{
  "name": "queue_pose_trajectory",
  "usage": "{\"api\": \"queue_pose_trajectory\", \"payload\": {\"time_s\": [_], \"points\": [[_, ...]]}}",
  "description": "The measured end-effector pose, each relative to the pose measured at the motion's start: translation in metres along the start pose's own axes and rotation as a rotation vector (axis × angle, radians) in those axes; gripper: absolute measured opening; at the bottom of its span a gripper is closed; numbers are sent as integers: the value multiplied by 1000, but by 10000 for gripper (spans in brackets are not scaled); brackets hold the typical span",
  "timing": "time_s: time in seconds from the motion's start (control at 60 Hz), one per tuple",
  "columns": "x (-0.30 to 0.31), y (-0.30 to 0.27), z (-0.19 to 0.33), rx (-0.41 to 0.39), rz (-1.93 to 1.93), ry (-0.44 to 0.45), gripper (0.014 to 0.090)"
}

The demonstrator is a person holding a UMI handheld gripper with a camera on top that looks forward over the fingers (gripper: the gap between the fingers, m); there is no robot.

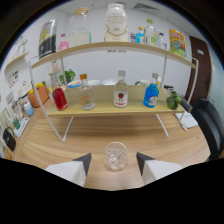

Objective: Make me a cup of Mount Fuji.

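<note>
the glass (115,156) stands upright on the wooden table (165,145), between the two fingertips of the gripper (114,162), with a clear gap at either side, so the claw is spread wide and holds nothing; the glass rests on its own base. it looks like a clear tumbler with pale lumps inside, probably ice, though that is hard to tell for sure. judged from this, it will be stiff, smooth and breakable, a little weighty for its size if ice is in it, and likely slick if wet or cold. the safest hold would be across the middle of the wall, below the rim, with both pads flat and no hard squeeze, since thin glass can slip or crack. beyond it, across the bare wood, a white-framed shelf (120,108) carries a row of bottles: a red bottle (60,98), a clear bottle (87,98), a bottle with a red label (120,95) and a blue bottle (151,95), with something green (173,101) at the end. the top shelf holds a large white jar (116,22) and other containers too small to read. for the drink, pouring seems yet to come, and which bottle serves first cannot be told from here.
</note>
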Motion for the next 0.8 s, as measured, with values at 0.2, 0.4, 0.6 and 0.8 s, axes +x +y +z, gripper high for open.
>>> {"api": "queue_pose_trajectory", "payload": {"time_s": [0.2, 0.4, 0.6, 0.8], "points": [[8, -5, -4, 23, -4, 30, 846], [11, -10, -14, 76, -33, 47, 847], [-17, -11, -30, 160, -36, -13, 808], [-48, -49, -18, 291, 27, -74, 843]]}}
